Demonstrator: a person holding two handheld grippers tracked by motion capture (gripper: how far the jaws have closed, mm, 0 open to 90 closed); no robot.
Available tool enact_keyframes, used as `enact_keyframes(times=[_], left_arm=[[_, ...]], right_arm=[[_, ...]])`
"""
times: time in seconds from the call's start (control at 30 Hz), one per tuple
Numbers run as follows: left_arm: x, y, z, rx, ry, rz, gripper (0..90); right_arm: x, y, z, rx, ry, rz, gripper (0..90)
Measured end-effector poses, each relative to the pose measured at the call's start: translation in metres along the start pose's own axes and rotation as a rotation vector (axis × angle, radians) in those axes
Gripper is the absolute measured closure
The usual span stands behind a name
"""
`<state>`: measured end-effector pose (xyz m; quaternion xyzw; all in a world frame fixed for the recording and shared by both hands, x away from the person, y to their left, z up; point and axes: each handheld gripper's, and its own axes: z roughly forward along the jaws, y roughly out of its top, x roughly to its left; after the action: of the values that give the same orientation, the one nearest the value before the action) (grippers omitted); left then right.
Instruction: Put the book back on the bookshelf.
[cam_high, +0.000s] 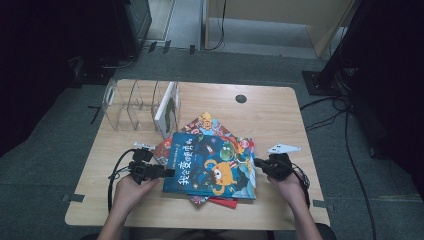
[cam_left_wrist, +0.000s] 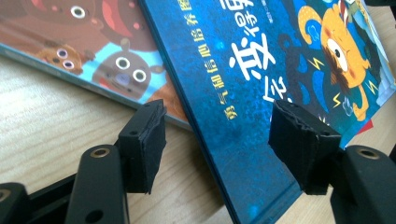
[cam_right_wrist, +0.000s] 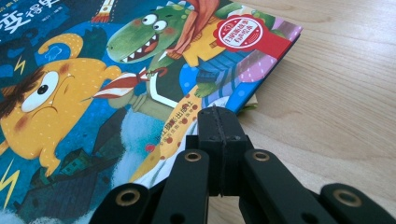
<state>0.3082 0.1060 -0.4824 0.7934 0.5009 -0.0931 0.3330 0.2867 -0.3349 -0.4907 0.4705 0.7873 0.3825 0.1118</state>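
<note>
At the far left, beyond our left gripper (cam_high: 167, 173), we see a clear plastic organiser (cam_high: 131, 107) with one book (cam_high: 167, 110) standing upright in its right-hand slot. Our left gripper lies level on the table (cam_high: 280, 112) with its jaws released and spread apart; the spine edge of the blue picture book (cam_high: 210, 165) sits between the pads (cam_left_wrist: 144, 144), and they do not press it. That blue book lies flat on top of a fanned pile, between our two grippers, with a red book (cam_high: 165, 149) under it. Our right gripper (cam_high: 259, 162) is clenched on nothing, its tips just at the blue book's right edge
</note>
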Motion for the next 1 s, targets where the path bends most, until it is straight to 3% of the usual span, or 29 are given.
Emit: enact_keyframes(times=[0.23, 0.37, 0.5, 0.67, 0.9, 1.0], left_arm=[[0.001, -0.002, 0.000, 0.017, -0.006, -0.017, 36.1], [0.000, -0.003, 0.007, 0.090, 0.004, -0.023, 36.5], [-0.003, -0.002, 0.010, 0.089, -0.007, -0.019, 36.8], [0.000, 0.001, 0.011, 0.096, -0.027, -0.046, 37.0], [-0.004, 0.003, 0.008, 0.124, -0.010, -0.048, 38.7], [-0.003, 0.003, -0.004, 0.080, -0.067, -0.077, 44.0]], right_arm=[[0.002, 0.002, 0.002, 0.001, 0.000, -0.016, 90.0], [0.004, 0.002, 0.004, -0.002, 0.007, -0.022, 90.0], [0.005, 0.003, 0.005, -0.003, 0.011, -0.024, 90.0], [0.007, 0.003, 0.007, -0.002, 0.028, -0.021, 90.0], [0.007, 0.003, 0.007, 0.002, 0.029, -0.025, 90.0], [0.007, 0.002, 0.008, 0.012, 0.033, -0.027, 90.0]])
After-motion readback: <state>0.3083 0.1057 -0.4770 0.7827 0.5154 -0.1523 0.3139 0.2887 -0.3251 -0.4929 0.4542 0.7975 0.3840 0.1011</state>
